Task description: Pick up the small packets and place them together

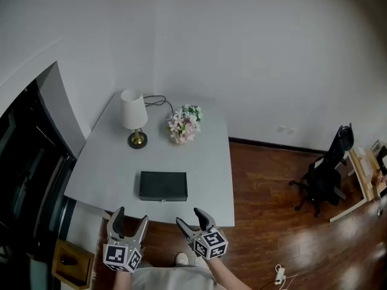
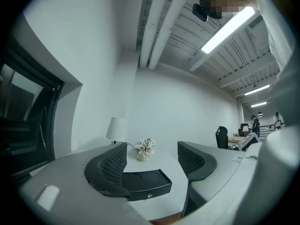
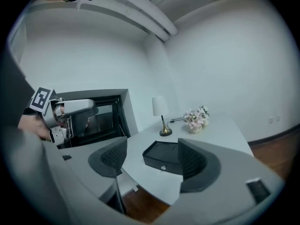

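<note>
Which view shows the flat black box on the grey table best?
The head view: the flat black box shows whole, from above, nothing covering it. The left gripper view shows the box with its left end behind a jaw; in the right gripper view the box has its right side behind a jaw.

The table (image 1: 208,162) is viewed steeply from overhead and, apparently closer, low across its near edge by both gripper views; the black box (image 1: 163,186) is shared.

Box (image 1: 163,185) sits centre-near on the table (image 1: 208,180), just ahead of left gripper (image 1: 131,217) and right gripper (image 1: 188,216), with bare tabletop left and right of it. Lamp (image 1: 133,117) far left, flowers (image 1: 184,124) far centre, gap between them, open strip between them and box. Wall (image 1: 242,53) closes the far side.
</note>
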### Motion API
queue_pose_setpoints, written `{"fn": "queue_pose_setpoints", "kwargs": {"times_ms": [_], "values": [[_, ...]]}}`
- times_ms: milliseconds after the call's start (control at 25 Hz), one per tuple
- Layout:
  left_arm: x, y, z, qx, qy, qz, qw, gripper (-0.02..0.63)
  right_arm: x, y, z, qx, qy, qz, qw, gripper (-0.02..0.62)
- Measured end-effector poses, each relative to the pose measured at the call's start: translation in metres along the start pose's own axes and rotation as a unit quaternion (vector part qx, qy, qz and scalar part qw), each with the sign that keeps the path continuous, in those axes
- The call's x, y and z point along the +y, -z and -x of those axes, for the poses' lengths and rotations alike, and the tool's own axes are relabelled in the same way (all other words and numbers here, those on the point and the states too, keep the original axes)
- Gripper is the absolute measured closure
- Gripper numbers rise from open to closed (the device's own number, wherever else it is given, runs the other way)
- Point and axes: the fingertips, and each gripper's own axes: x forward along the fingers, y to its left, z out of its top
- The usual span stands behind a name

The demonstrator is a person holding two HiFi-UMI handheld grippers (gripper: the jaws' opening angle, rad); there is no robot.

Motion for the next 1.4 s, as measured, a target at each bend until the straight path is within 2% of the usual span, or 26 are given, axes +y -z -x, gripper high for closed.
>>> {"fn": "queue_pose_setpoints", "kwargs": {"times_ms": [200,440,480,520,600,800,1040,1120,1240,1280,1400], "values": [[0.013,0.016,-0.020,0.016,0.007,0.000,0.9998,0.301,-0.012,0.060,-0.037,0.077,-0.002,-0.032,0.997,0.259],[0.039,0.015,-0.015,0.022,0.009,0.002,0.9997,0.301,-0.023,0.134,-0.102,0.170,0.003,-0.081,0.982,0.261],[0.043,0.014,-0.011,0.023,0.008,0.002,0.9997,0.301,-0.023,0.145,-0.112,0.185,0.003,-0.088,0.979,0.288],[0.047,0.014,-0.007,0.025,0.004,0.002,0.9997,0.301,-0.024,0.154,-0.122,0.198,0.003,-0.094,0.976,0.383],[0.058,0.014,0.002,0.027,-0.005,0.002,0.9996,0.301,-0.025,0.166,-0.140,0.219,0.009,-0.108,0.970,0.388],[0.087,0.013,0.019,0.027,-0.034,0.005,0.9991,0.302,-0.035,0.179,-0.168,0.254,0.041,-0.127,0.958,0.388],[0.118,0.014,0.031,0.030,-0.065,0.011,0.9974,0.301,-0.053,0.179,-0.187,0.258,0.075,-0.170,0.948,0.390],[0.125,0.015,0.033,0.033,-0.071,0.013,0.9968,0.301,-0.058,0.180,-0.187,0.264,0.086,-0.176,0.944,0.455],[0.132,0.017,0.034,0.035,-0.075,0.018,0.9964,0.302,-0.055,0.179,-0.187,0.265,0.079,-0.191,0.942,0.483],[0.133,0.017,0.033,0.035,-0.074,0.020,0.9964,0.302,-0.053,0.179,-0.188,0.263,0.075,-0.194,0.942,0.530],[0.133,0.019,0.028,0.037,-0.066,0.020,0.9969,0.301,-0.051,0.179,-0.187,0.260,0.075,-0.195,0.943,0.531]]}}
